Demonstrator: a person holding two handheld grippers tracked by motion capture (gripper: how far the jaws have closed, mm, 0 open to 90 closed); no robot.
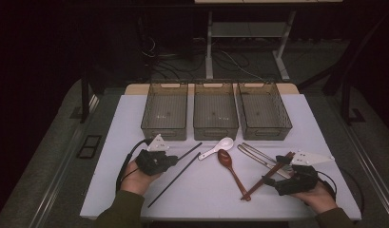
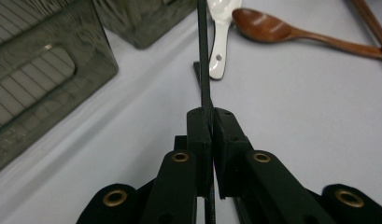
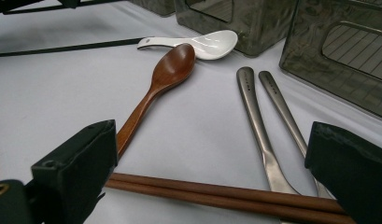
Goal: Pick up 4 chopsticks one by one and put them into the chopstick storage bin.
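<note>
The left hand-held gripper (image 2: 208,140), at lower left of the high view, has its jaws clamped on a thin black chopstick (image 2: 203,60); the right hand-held gripper (image 3: 207,172), at lower right, stands wide open over the brown wooden chopstick pair (image 3: 216,192), grasping nothing. All three smoky translucent plastic bins (image 1: 216,111) at upper centre are empty. Sorting appears barely begun, every utensil being on the white tabletop (image 1: 201,185).

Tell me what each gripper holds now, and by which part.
The left gripper clamps one thin black chopstick partway along its shaft. The right gripper is open and holds nothing.
</note>
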